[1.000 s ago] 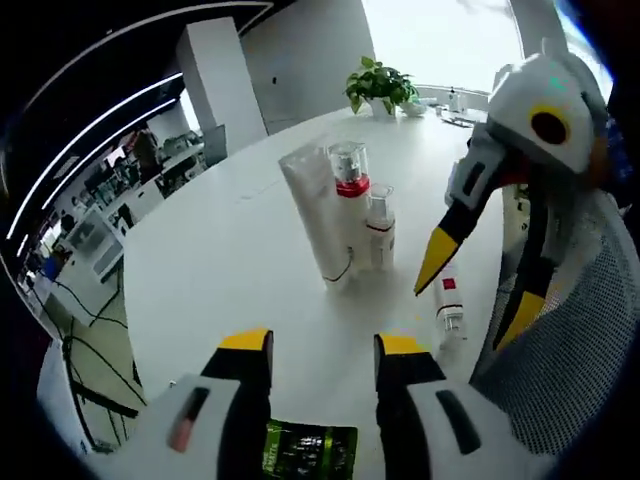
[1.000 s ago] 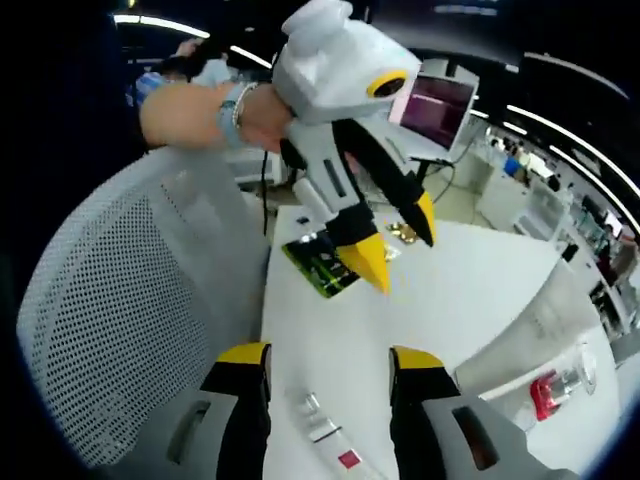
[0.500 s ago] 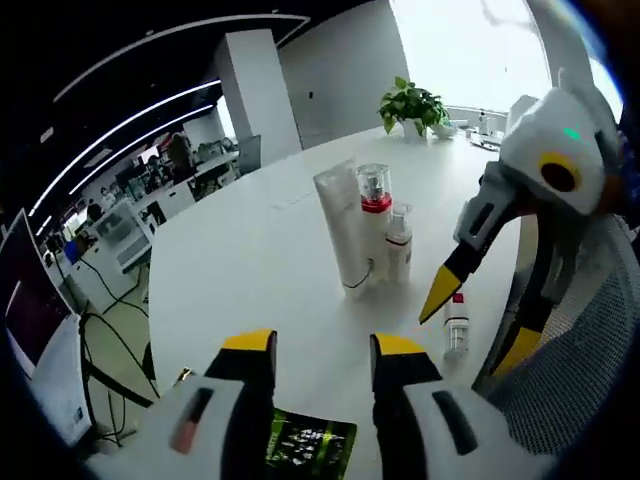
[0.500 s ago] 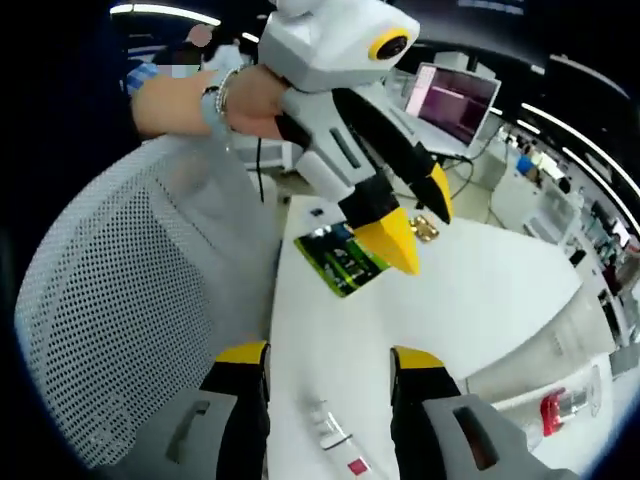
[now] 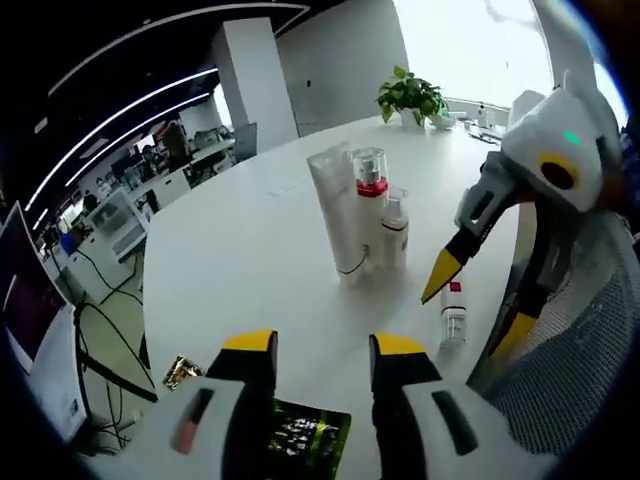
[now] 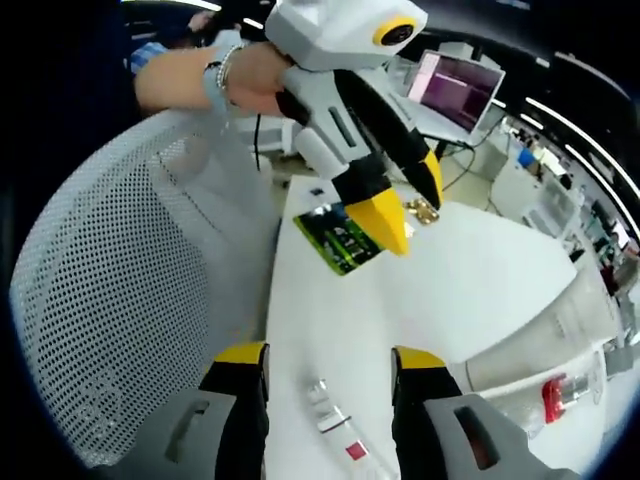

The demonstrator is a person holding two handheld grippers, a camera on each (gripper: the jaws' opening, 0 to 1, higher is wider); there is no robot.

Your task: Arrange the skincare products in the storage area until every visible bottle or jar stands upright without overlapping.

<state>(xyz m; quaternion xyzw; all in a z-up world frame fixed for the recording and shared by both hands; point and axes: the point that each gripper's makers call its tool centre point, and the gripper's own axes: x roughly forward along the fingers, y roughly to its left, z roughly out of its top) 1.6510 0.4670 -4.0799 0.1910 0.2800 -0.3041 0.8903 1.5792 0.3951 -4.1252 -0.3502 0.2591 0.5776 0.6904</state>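
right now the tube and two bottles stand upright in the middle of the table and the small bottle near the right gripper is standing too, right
Not quite. The small bottle lies on its side on the table, below the open right gripper, as the left gripper view shows. The tube and two bottles do stand upright.

My left gripper [image 6: 400, 215] now sits a bit further right in the right gripper view vs 0.5 s ago, tips over the green packet [image 6: 340, 238]. Small lying bottle [image 6: 335, 425] shows more betw my right gripper [image 6: 328, 365] jaws.

left gripper [image 5: 312, 345] — white shell, black jaws, yellow tips | wrist bracelet [image 6: 213, 84]
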